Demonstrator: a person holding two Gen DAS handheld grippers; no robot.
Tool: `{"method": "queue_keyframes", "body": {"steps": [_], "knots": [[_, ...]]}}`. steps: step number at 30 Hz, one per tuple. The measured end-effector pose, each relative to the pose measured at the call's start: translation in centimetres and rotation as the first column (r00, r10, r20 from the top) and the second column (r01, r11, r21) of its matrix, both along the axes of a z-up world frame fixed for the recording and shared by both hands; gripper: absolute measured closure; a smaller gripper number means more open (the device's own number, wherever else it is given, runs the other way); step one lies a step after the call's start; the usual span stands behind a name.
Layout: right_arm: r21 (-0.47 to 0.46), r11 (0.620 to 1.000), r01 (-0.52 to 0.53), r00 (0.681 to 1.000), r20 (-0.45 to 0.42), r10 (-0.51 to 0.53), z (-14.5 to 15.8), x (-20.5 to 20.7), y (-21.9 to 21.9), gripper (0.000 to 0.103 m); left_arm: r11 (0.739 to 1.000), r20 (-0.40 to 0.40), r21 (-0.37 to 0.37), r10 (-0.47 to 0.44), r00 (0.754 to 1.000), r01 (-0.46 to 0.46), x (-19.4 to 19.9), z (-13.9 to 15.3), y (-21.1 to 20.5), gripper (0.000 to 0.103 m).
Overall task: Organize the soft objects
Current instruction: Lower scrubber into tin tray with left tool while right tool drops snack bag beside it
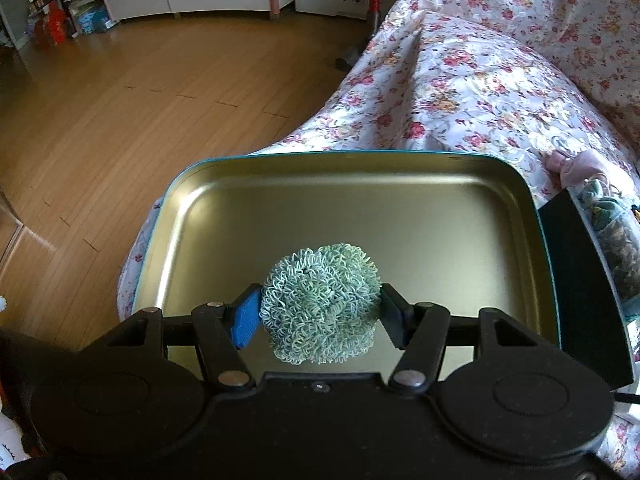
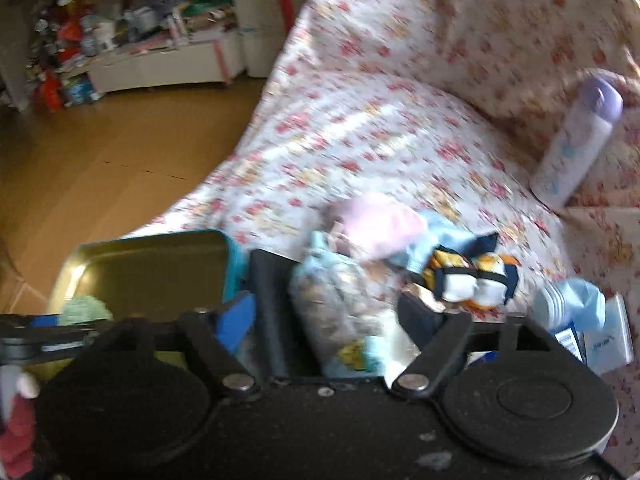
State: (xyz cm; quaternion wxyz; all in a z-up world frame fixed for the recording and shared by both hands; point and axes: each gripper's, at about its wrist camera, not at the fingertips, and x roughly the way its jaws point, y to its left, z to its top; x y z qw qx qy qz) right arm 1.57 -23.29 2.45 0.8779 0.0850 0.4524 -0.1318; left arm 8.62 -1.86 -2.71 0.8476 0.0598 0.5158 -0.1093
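My left gripper (image 1: pixel 320 316) is shut on a pale green ball of curly loops (image 1: pixel 320 300) and holds it just above the near part of a gold tin tray with a teal rim (image 1: pixel 360 200). The tray lies on a floral bedspread (image 1: pixel 460 88). In the blurred right wrist view, my right gripper (image 2: pixel 328 320) stands open over a heap of soft things. A clear bag of mixed small items (image 2: pixel 340 300) shows between its fingers, untouched by the pads. The tray (image 2: pixel 152 272) and the green ball (image 2: pixel 86 310) sit at the left of that view.
A black box wall (image 2: pixel 272 312) stands between tray and heap. Around the bag lie a pink soft piece (image 2: pixel 380 224), light blue cloth (image 2: pixel 440 240) and an orange, navy and white plush (image 2: pixel 472 276). A purple-capped bottle (image 2: pixel 580 140) leans at the right. Wooden floor (image 1: pixel 140 100) lies left.
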Motion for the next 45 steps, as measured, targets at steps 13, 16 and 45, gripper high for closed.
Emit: {"method": "queue_keyframes", "body": {"steps": [13, 16, 45], "knots": [[0.072, 0.997, 0.041, 0.998, -0.044, -0.037, -2.3, -0.2, -2.4, 0.072, 1.000, 0.001, 0.007, -0.007, 1.000, 0.007, 0.1, -0.2, -0.3, 0.045], [0.080, 0.996, 0.045, 0.999, 0.025, -0.047, 0.8, -1.6, -2.0, 0.072, 1.000, 0.005, 0.000, 0.006, 1.000, -0.006, 0.1, 0.0, 0.0, 0.045], [0.069, 0.966, -0.249, 0.963, 0.119, 0.240, 5.8, -0.1, 10.6, 0.051, 0.992, 0.009, 0.028, 0.120, 0.993, -0.120, 0.6, -0.2, 2.7, 0.020]]}}
